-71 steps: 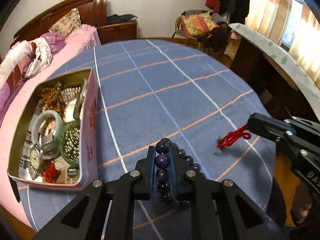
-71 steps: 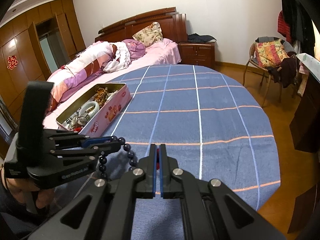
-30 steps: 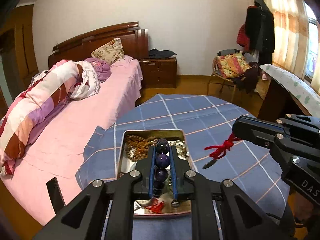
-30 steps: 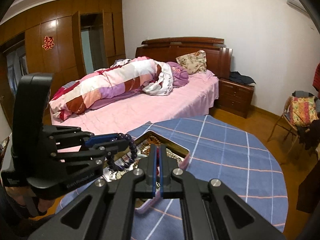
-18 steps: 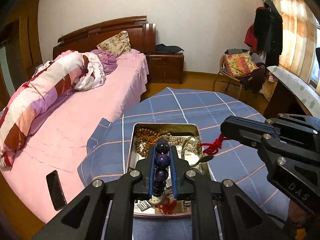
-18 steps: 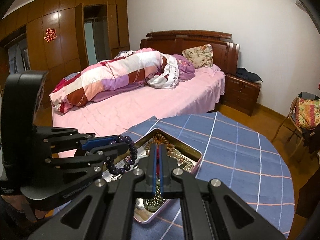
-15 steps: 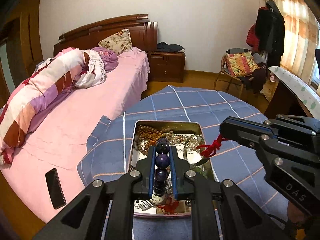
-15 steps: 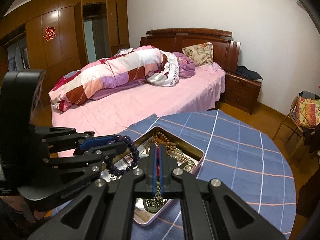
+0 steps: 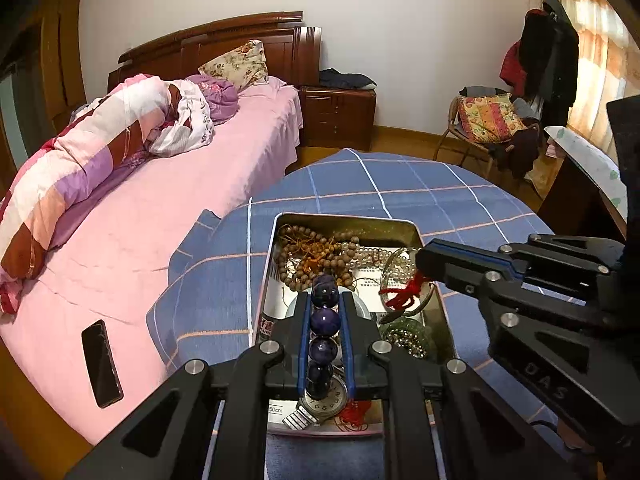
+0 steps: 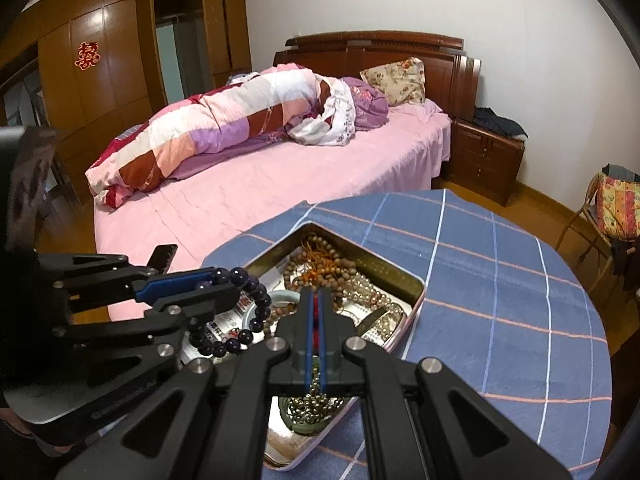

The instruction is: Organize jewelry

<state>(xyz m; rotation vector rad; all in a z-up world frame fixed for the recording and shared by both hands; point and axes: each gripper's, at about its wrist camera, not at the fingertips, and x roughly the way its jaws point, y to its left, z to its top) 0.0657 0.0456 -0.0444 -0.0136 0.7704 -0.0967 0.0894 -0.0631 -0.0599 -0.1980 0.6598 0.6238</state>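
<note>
Beads (image 9: 325,322), dark purple and glossy, sit pinched in the left gripper (image 9: 325,312) over the tin (image 9: 344,222). They're a loose string, likely slippery, best held across single beads. Right gripper (image 10: 315,320) is clamped on a limp red cord (image 9: 406,290), also above the tin, which is crowded with jewelry.
</note>
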